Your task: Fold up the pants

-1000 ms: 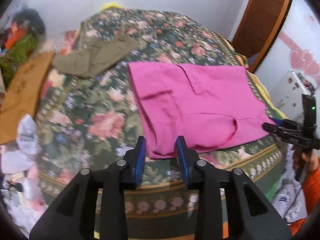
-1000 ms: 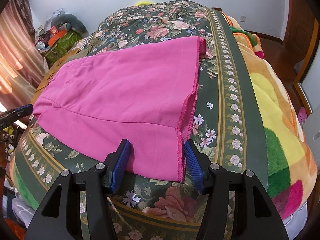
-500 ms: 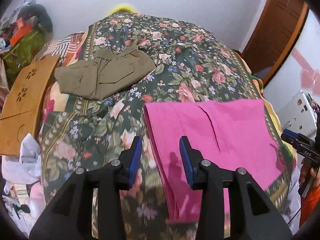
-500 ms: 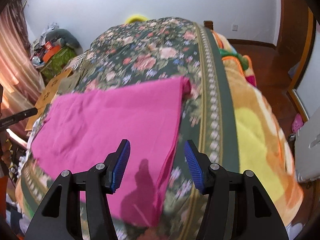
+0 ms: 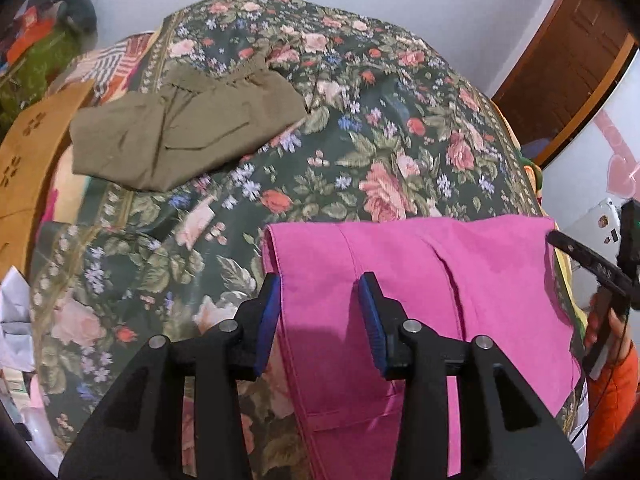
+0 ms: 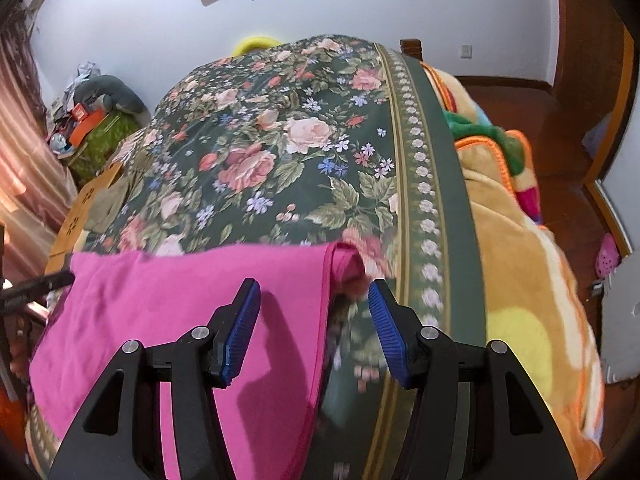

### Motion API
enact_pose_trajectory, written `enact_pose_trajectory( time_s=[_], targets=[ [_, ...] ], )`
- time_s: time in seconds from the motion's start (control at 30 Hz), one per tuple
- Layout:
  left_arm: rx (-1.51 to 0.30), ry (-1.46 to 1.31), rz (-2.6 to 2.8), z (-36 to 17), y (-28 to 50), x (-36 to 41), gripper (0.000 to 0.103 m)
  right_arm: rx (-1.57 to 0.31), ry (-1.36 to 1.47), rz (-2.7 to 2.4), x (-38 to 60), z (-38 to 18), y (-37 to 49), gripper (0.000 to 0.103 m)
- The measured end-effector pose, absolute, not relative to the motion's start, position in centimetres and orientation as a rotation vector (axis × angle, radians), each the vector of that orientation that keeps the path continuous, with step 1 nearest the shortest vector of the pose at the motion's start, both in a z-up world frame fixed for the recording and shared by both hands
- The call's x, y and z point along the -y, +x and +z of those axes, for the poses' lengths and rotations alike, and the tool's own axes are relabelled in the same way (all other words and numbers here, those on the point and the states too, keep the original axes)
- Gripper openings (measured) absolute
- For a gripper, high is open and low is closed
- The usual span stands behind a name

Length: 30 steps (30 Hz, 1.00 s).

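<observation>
The pink pants (image 5: pixel 420 280) are lying folded flat on the near part of a bed covered with a dark floral bedspread (image 5: pixel 360 120), their far edge running straight across the bed and the cloth hanging toward the near side. The left gripper (image 5: pixel 320 312) is hovering over the left edge of the pants with its jaws standing wide apart and holding nothing; the pants' left hem is sitting just inside the left blue pad, and pink cloth is filling the gap between the pads in the left wrist view. The right gripper (image 6: pixel 314 324) is hovering over the right edge of the same pants (image 6: pixel 180 312), its jaws likewise spread wide and empty; the right hem is running down between the two pads, with pink cloth under the left pad and bedspread (image 6: pixel 280 140) under the right one. Whether either gripper is touching the cloth cannot be told. The far right corner of the pants is looking slightly bunched and blurred. Farther back on the left side of the bed, well apart from the pink pants, a pair of olive pants (image 5: pixel 180 128) is lying folded. An orange and yellow blanket (image 6: pixel 532 260) is draping over the right side of the bed.
</observation>
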<state>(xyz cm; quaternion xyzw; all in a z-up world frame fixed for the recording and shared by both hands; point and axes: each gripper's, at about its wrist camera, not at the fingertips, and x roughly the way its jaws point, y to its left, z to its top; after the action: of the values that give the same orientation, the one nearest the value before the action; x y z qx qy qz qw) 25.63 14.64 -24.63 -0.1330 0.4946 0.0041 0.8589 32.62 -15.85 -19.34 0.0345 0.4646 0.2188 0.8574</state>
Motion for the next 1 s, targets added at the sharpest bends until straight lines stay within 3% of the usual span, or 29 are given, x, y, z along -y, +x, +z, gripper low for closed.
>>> enact_pose_trajectory(
  time_s=[0.07, 0.13, 0.17, 0.3, 0.47, 0.63, 0.83, 0.87, 0.9, 0.97, 1.0],
  targets=[
    [-1.028, -0.276, -0.001, -24.8, 25.5, -14.5, 0.03, -0.986, 0.088, 0.46, 15.8, -20.0, 33.3, 0.052],
    [-1.01, -0.261, -0.013, -24.5, 25.3, -14.2, 0.018, -0.984, 0.108, 0.478, 15.6, -20.6, 33.8, 0.039],
    [-0.999, -0.243, -0.016, -24.3, 25.3, -13.9, 0.012, -0.977, 0.105, 0.487, 15.5, -20.7, 33.9, 0.026],
    [-0.966, -0.156, 0.011, -23.8, 25.0, -12.8, 0.007, -0.944, 0.048, 0.491, 14.7, -20.7, 33.9, 0.007],
    [-0.945, -0.083, 0.073, -23.4, 24.6, -12.5, 0.006, -0.889, -0.061, 0.454, 14.2, -20.2, 33.5, 0.004],
    [-0.988, -0.102, 0.075, -24.3, 24.6, -13.2, 0.01, -0.939, -0.119, 0.43, 14.1, -20.9, 33.9, 0.004],
    [-0.941, -0.069, 0.101, -21.8, 23.2, -14.2, 0.014, -0.933, -0.12, 0.384, 15.4, -18.0, 33.5, 0.009],
    [-0.931, -0.058, 0.103, -21.3, 23.1, -14.3, 0.014, -0.93, -0.108, 0.391, 15.6, -17.3, 33.3, 0.017],
    [-0.921, -0.05, 0.098, -20.8, 23.1, -14.3, 0.014, -0.926, -0.099, 0.402, 15.6, -16.6, 33.1, 0.033],
    [-0.907, -0.045, 0.068, -19.8, 23.5, -14.0, 0.014, -0.903, -0.094, 0.437, 15.0, -15.5, 32.4, 0.051],
    [-0.903, -0.04, 0.057, -19.5, 23.9, -13.7, 0.014, -0.88, -0.098, 0.46, 14.6, -14.9, 32.0, 0.051]
  ],
)
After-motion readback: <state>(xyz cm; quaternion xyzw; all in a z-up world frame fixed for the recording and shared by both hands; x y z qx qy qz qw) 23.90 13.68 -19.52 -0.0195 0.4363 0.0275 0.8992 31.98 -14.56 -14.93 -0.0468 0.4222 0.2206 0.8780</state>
